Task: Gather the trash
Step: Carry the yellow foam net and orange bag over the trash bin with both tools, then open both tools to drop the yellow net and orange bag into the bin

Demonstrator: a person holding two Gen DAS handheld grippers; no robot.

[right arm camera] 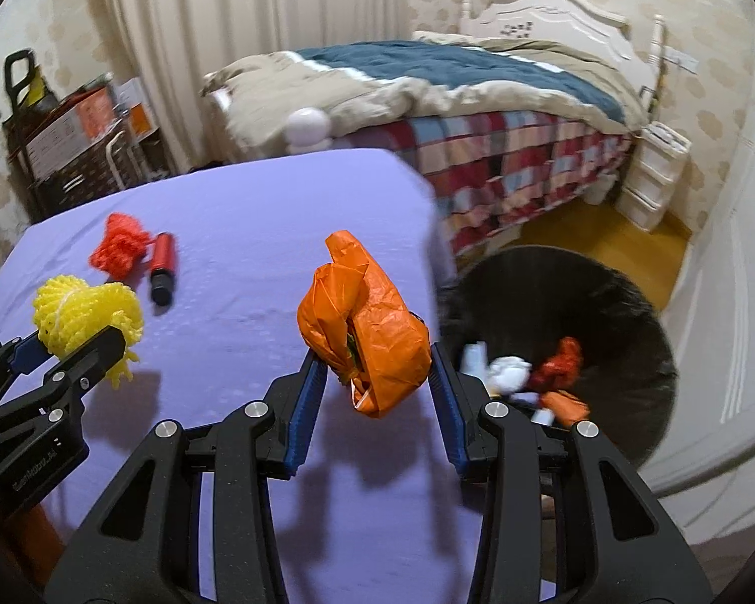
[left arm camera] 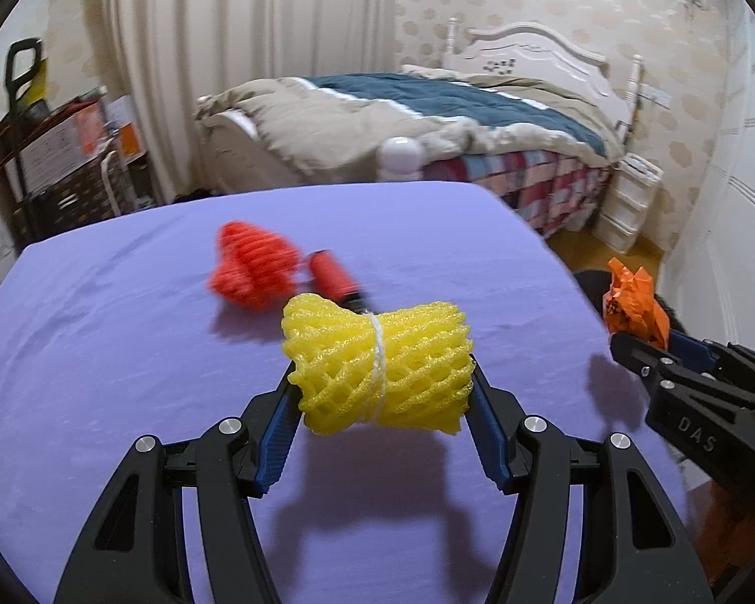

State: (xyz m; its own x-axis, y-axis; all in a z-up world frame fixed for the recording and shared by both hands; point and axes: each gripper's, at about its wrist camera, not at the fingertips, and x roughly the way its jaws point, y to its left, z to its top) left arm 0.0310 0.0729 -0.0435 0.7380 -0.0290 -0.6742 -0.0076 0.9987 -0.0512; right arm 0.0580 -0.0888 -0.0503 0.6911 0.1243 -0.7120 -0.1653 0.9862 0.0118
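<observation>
The right tool (right arm camera: 377,387) grips a crumpled orange plastic bag (right arm camera: 365,332) between its blue pads, the bag bulging above and drooping a little below the pinch. It hangs over the near right part of the purple counter (right arm camera: 256,231), apart from the surface, judging by the shadow under it. Just right of this tool and lower down sits the black bin (right arm camera: 624,312), already holding white and red-orange scraps. The step in hand looks like carrying the bag to that bin: swing right until the bag is past the counter edge and above the bin's open middle, not its rim, then let the pads part fully so the light film drops free and does not cling to a pad.

The left tool (left arm camera: 382,402) clamps a yellow foam net (left arm camera: 377,365), tied round its waist with white string, gripped across its ends and lifted off the counter. It sits to the left of the right tool; best to hold it back until the right one has moved off, as the two tools are close.

Farther ahead of both tools, a red foam net (right arm camera: 118,244) and a red-and-black cylinder (right arm camera: 162,267) lie just beside each other on the counter, probably the next things to collect. Beyond the counter stands a bed (right arm camera: 428,85).
</observation>
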